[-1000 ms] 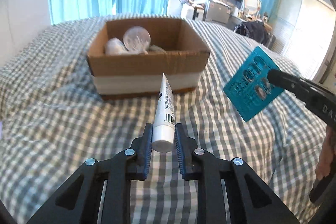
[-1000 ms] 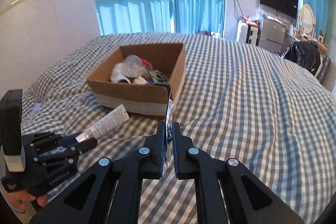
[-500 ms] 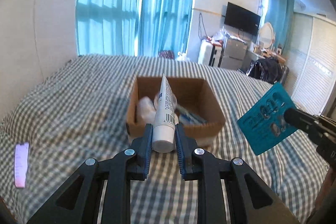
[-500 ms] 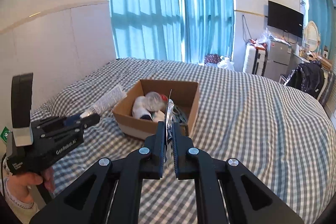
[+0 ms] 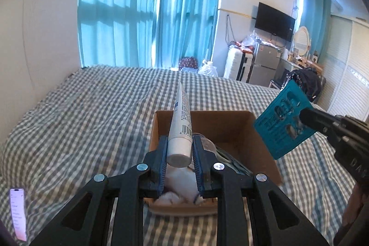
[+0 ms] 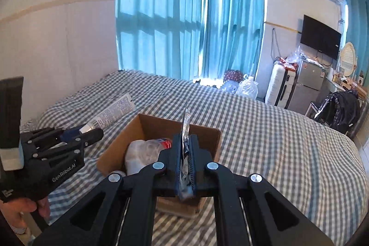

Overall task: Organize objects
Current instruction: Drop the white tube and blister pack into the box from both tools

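Observation:
An open cardboard box (image 5: 233, 121) sits on the checked bed and holds a clear bottle, white items and other small things; it also shows in the right wrist view (image 6: 120, 149). My left gripper (image 5: 179, 149) is shut on a white tube (image 5: 181, 117) by its cap end, held above the box's near side. My right gripper (image 6: 185, 153) is shut on a teal blister pack, seen edge-on as a silvery sheet (image 6: 185, 130), above the box. The teal pack (image 5: 283, 123) shows face-on in the left wrist view, the tube (image 6: 110, 113) in the right wrist view.
A phone with a pink screen (image 5: 18, 213) lies on the bed at the left. The checked bedspread (image 6: 276, 130) spreads wide on all sides of the box. Furniture, a fridge (image 6: 309, 82) and a dark bag (image 6: 339, 112) stand beyond the bed's far right.
Both grippers have risen and moved forward over the box with their objects still held. The box now lies below the fingers instead of ahead of them.

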`<state>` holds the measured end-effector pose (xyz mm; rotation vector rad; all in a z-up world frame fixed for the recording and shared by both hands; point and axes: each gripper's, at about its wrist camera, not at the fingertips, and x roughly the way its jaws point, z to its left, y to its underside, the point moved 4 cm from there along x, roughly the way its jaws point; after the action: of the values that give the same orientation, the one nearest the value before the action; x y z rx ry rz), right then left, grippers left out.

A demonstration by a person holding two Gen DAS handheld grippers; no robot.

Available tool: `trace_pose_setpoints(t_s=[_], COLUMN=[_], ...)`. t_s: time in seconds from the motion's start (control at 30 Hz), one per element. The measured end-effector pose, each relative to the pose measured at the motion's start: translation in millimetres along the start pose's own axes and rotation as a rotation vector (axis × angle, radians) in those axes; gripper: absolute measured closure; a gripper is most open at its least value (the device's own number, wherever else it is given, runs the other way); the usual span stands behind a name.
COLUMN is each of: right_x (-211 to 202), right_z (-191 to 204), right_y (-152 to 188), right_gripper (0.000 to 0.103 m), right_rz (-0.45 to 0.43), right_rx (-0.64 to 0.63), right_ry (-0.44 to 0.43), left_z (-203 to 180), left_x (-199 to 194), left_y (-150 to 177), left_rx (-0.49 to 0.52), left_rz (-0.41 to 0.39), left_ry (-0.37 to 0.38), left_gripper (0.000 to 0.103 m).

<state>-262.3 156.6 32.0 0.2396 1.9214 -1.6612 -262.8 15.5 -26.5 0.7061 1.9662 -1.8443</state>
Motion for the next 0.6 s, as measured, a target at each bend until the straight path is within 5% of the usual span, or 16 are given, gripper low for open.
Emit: trace_pose_setpoints(t_s=[0.3, 0.6], right_x=[99, 120], right_z=[-8, -15], right_y=[32, 52], right_gripper=[0.096, 0.095], right_rz=[0.117, 0.147], right_rx=[0.003, 0.079], right_ry=[0.003, -0.048], left_z=[3, 0], left_x=[75, 92], left_y=[16, 39], left_rx=[0.046, 0.090], left_rz=[0.087, 0.142], left_ry=[0.001, -0.004], left_gripper=[0.082, 0.080])
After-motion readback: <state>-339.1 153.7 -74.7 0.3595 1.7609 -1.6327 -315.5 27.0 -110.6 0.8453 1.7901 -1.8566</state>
